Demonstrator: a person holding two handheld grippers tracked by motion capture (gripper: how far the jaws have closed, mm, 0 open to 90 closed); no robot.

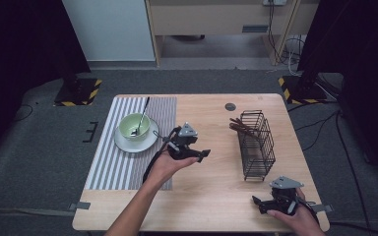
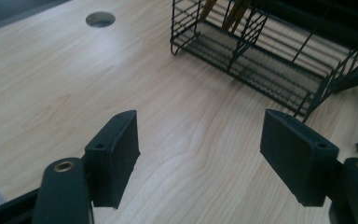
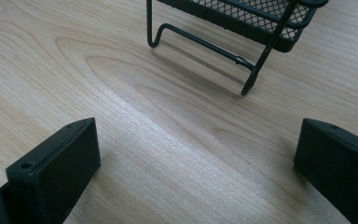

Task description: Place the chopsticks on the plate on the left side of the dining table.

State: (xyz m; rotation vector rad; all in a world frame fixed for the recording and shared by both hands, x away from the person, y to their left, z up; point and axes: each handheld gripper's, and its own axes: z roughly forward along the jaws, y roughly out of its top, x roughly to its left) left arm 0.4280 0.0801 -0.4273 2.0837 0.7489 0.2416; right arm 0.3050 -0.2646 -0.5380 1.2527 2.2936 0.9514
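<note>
1. At the left of the wooden table (image 1: 211, 187) a striped placemat (image 1: 109, 162) carries a white saucer (image 1: 128, 144) with a pale green bowl (image 1: 134, 127) on it; a spoon (image 1: 141, 118) stands in the bowl with its handle leaning toward the far edge.
2. The left gripper (image 1: 204, 154) hangs over bare wood just right of the mat, between the bowl and the rack, pointing toward the rack. Its jaws are spread with nothing between them (the left gripper view shows only table grain in the gap).
3. The black wire rack (image 1: 256, 145) stands upright right of centre, well apart from the bowl, with a few brown sticks, likely chopsticks (image 1: 241, 127), leaning out of its far compartment.
4. The right gripper (image 1: 257, 202) rests low at the near right corner, just in front of the rack's foot (image 3: 200, 44), its jaws wide apart and empty.
5. Judging by its heading, the left gripper's next job is to fetch something from the rack. To do that well, come in from above the far compartment, line the pads along the sticks, and close on one pair only, keeping clear of the wires so the light rack does not tip or slide.
</note>
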